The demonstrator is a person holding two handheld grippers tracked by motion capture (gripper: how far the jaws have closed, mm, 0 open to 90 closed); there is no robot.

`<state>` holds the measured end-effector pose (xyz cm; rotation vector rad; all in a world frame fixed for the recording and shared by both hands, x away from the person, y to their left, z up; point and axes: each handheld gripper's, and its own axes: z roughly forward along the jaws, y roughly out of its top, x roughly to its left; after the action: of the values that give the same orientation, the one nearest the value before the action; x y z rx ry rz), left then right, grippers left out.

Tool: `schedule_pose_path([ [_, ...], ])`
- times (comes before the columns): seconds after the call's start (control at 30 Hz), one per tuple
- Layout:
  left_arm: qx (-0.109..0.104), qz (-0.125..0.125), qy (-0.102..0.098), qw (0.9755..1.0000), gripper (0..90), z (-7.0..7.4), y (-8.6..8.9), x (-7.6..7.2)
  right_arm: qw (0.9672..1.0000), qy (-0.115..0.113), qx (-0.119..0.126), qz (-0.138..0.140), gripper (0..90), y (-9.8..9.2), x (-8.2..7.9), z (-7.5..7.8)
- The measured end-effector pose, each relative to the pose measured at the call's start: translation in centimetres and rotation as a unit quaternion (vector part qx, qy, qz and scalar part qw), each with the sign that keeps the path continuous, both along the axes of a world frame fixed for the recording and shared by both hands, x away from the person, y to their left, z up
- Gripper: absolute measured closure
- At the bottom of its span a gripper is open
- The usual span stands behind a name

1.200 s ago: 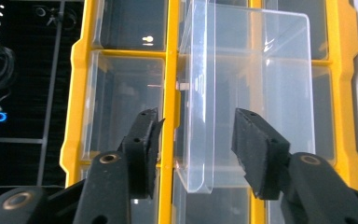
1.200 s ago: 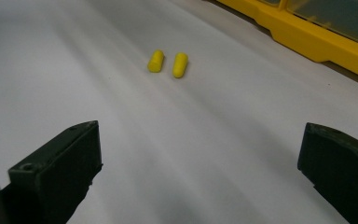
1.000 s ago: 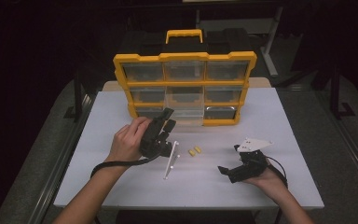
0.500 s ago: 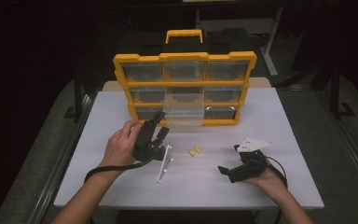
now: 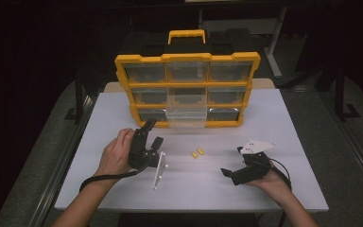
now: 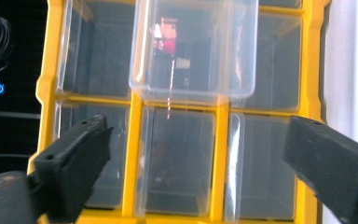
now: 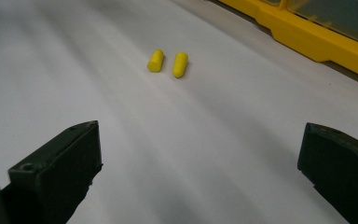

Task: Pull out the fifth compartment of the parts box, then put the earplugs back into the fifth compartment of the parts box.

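A yellow organizer (image 5: 187, 59) with clear drawers stands upright at the back of the white table (image 5: 123, 113). Its middle drawer (image 5: 185, 106) is pulled out, and the left gripper view shows that drawer (image 6: 193, 51) empty. Two yellow earplugs (image 5: 197, 153) lie side by side mid-table. My left gripper (image 5: 153, 133) hovers left of them and points at the organizer (image 6: 133, 140). Its jaws have just been opening and stand wide with nothing between them (image 6: 198, 135). My right gripper (image 5: 231, 161) rests low at the right, open and empty, facing the earplugs (image 7: 168, 63).
The organizer's black carry handle section and dark stands sit behind the table. A metal rail (image 5: 61, 165) runs along the table's left side. Bare white tabletop lies between the earplugs and the table's front edge.
My left gripper has drawn back from the organizer toward the person and sunk lower, its jaws spreading wider. The right gripper and the earplugs have stayed put.
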<state>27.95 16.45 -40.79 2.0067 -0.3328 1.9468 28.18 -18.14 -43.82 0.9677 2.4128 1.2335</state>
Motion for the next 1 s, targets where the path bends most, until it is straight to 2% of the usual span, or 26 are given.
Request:
schedule_pose_path([
  [0.07,-0.001,0.004,-0.004,1.0000,0.2,-0.4,0.3,0.0,1.0000,0.000,0.001,0.000,0.0,0.0,0.0,0.0],
  [0.23,0.005,0.013,0.001,0.9999,0.0,-1.2,0.8,-0.1,1.0000,0.000,0.001,0.001,0.0,0.0,0.0,0.0],
  [0.57,0.020,0.028,0.012,0.9993,0.0,-3.8,2.1,-0.2,1.0000,-0.001,-0.001,0.002,0.0,0.1,0.0,0.0],
  [0.67,0.029,0.029,0.014,0.9991,0.0,-4.1,2.1,0.0,1.0000,-0.001,0.000,0.002,0.0,0.1,-0.1,0.0],
  [1.0,0.029,0.028,0.022,0.9989,0.0,-4.3,2.0,0.0,1.0000,-0.002,0.000,0.004,0.0,0.1,-0.1,0.1],
])
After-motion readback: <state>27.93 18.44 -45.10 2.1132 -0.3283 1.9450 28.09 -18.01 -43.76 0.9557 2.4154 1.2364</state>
